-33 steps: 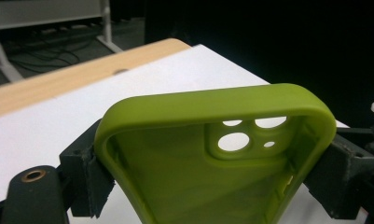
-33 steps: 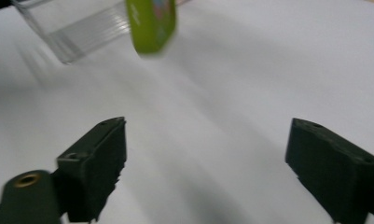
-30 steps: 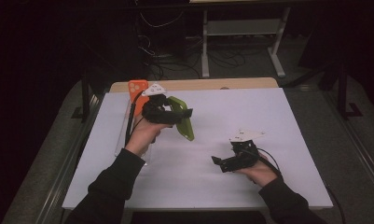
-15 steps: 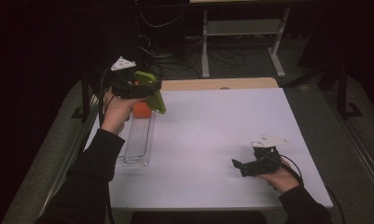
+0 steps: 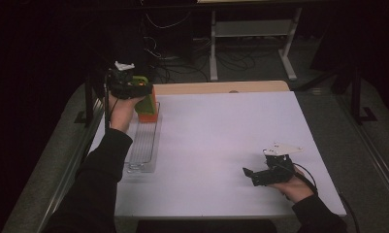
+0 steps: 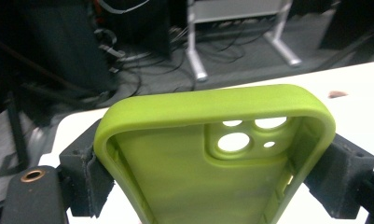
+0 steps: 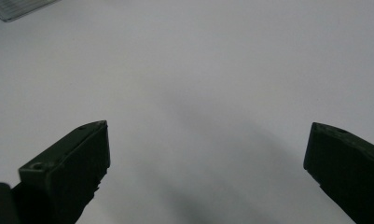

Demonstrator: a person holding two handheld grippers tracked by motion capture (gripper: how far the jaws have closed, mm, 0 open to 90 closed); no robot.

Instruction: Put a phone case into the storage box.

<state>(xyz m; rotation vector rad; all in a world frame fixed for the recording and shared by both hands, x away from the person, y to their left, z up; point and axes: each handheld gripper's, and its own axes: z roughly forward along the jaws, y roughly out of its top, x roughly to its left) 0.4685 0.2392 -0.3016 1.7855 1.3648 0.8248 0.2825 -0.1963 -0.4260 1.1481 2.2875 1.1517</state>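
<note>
My left gripper (image 5: pixel 142 93) is clamping the green phone case (image 6: pixel 212 154) by its sides above the far end of the clear tray (image 5: pixel 144 145), while my right gripper (image 5: pixel 250 174) is idling open, well apart.

High view: the white worktop (image 5: pixel 221 145) is evenly lit from above and is the only bright zone; everything around it from 9 through 12 to 3 o'clock falls into near-black, with cables and a stand barely readable at 12 o'clock. The image is soft and grainy.

Left gripper view: the green phone case (image 6: pixel 212 154) is sharp and evenly lit, without glare; the background is dim and slightly blurred.

Right gripper view: the worktop reads flat grey, with a soft diffuse shadow from centre toward 5 o'clock. The black jaws are underexposed, showing little detail.
</note>
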